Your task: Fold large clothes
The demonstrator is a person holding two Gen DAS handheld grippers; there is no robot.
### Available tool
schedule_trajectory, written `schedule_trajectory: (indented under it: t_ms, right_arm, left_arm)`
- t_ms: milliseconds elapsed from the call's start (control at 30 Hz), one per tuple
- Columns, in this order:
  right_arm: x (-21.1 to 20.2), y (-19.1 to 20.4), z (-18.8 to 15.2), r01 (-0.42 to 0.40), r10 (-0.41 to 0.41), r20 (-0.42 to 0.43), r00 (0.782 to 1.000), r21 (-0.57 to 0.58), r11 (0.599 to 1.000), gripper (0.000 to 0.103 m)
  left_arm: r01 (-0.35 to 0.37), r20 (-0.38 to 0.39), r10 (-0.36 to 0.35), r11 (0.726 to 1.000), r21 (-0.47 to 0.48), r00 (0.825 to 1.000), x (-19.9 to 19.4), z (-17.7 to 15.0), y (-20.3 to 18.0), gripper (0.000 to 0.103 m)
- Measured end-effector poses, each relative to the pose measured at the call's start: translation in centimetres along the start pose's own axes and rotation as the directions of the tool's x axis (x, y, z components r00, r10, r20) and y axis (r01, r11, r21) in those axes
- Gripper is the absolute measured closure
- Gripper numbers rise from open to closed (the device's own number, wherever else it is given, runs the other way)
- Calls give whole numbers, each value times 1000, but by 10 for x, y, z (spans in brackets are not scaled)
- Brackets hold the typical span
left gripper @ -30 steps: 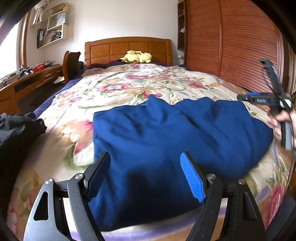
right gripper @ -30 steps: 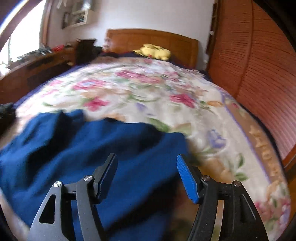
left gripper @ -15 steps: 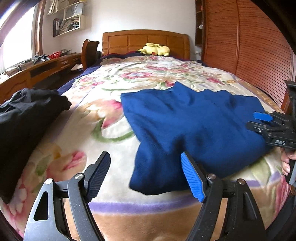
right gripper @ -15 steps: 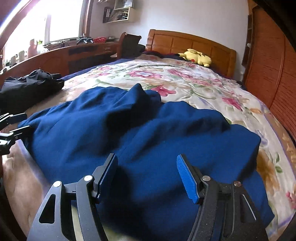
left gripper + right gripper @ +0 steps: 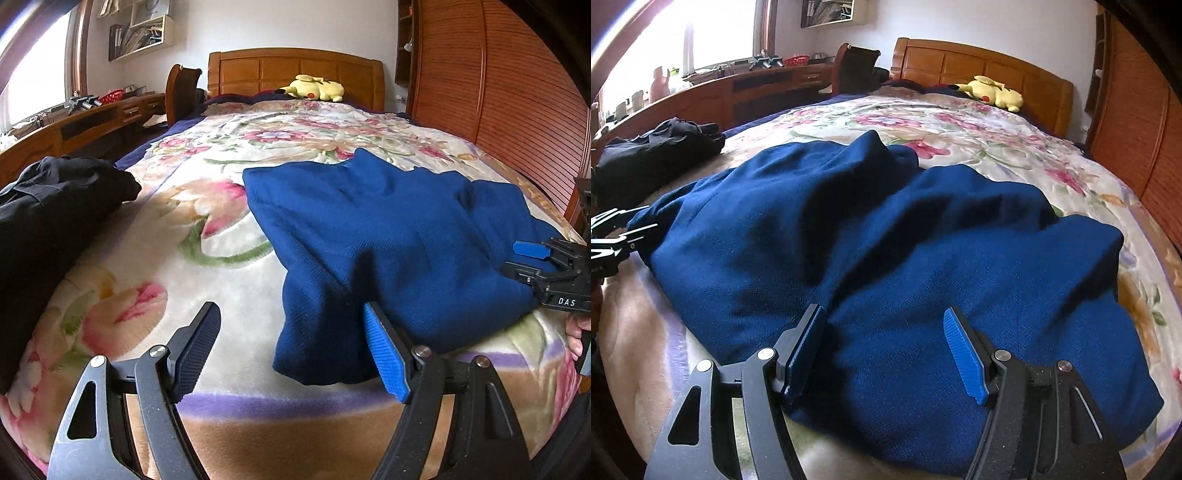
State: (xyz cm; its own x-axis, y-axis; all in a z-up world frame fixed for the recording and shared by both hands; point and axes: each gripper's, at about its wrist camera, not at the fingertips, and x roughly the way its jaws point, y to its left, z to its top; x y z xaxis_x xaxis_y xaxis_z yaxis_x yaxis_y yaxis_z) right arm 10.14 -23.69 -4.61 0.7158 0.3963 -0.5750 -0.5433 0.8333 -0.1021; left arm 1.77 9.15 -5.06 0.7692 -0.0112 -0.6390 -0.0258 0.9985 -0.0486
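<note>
Nearest in the left wrist view, the left gripper (image 5: 291, 350) stands with jaws spread wide, its ribbed blue pads gripping nothing, poised over the fuzzy floral blanket (image 5: 155, 258) just beside the near corner of the blue garment (image 5: 388, 236). That garment, a thick knit with a fine woven grain, lies rumpled near the foot of the bed, one pointed fold rising at its far edge. Likewise, the right gripper (image 5: 884, 350) hangs released above the garment's near hem; its dark finger seems to brush the cloth, though the view does not settle this. A black heap of clothing (image 5: 55, 221) slumps at the blanket's left edge. Farther off, a yellow plush toy (image 5: 314, 88) rests against the panelled wooden headboard (image 5: 258, 70), with slatted wooden doors (image 5: 498, 92) along the right.
</note>
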Motion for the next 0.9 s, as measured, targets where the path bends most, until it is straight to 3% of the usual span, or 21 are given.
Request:
schedule_trajectory:
  t_ms: [133, 300, 333, 433, 567, 700, 900]
  right_arm:
    - [1, 0, 1, 6, -6, 8, 1000, -3, 1000, 35]
    - [0, -1, -5, 1, -1, 22, 1000, 5, 1000, 35]
    - [0, -1, -6, 1, -1, 24, 1000, 5, 1000, 35]
    - [-1, -3, -8, -6, 5, 30, 1000, 11, 1000, 35]
    - [-4, -6, -10, -14, 14, 37, 999, 18, 1000, 35]
    - [-7, -11, -11, -41, 39, 46, 998, 49, 998, 35]
    - [-23, -35, -11, -48, 39, 71, 997, 128, 991, 35]
  left_arm:
    - [17, -17, -17, 1000, -14, 1000, -1, 1, 1, 24]
    - [55, -46, -58, 997, -50, 997, 2, 1, 2, 36]
    - [76, -57, -80, 995, -72, 995, 4, 1, 4, 42]
    - [148, -93, -158, 983, -107, 983, 8, 3, 0, 74]
    - [70, -83, -72, 997, -22, 994, -2, 14, -26, 89]
    - [6, -39, -5, 999, 37, 999, -19, 36, -49, 91]
    - [-6, 35, 2, 995, 98, 999, -47, 78, -82, 91]
